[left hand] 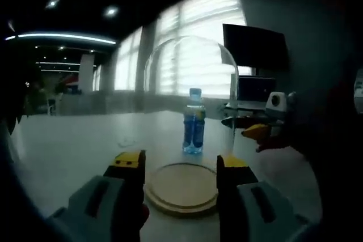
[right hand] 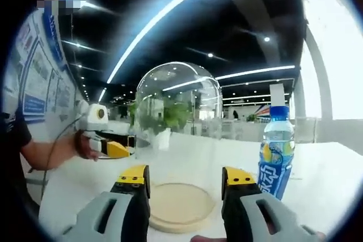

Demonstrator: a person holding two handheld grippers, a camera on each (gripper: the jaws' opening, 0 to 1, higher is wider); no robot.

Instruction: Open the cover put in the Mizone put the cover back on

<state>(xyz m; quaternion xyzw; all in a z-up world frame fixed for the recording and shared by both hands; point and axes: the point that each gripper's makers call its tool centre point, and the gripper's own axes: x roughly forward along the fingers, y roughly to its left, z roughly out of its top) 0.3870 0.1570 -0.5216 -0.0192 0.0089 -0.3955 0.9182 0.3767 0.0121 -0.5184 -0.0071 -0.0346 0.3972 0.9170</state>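
A clear glass dome cover (left hand: 190, 83) (right hand: 176, 103) hangs in the air above a round wooden base (left hand: 181, 188) (right hand: 178, 205). A blue Mizone bottle (left hand: 193, 123) (right hand: 276, 151) stands upright on the white table beside the base, outside the dome. My left gripper (left hand: 181, 165) is open just in front of the base, nothing between its jaws. My right gripper (right hand: 185, 177) is open at the base from another side. In each view the other gripper (left hand: 256, 131) (right hand: 116, 149) sits at the dome's lower rim. I cannot tell what holds the dome.
The white table (left hand: 74, 145) (right hand: 334, 174) stretches wide around the base. A person's arm (right hand: 45, 151) reaches in from the left. A laptop and a dark monitor (left hand: 255, 46) stand at the table's far right. Bright shuttered windows lie behind.
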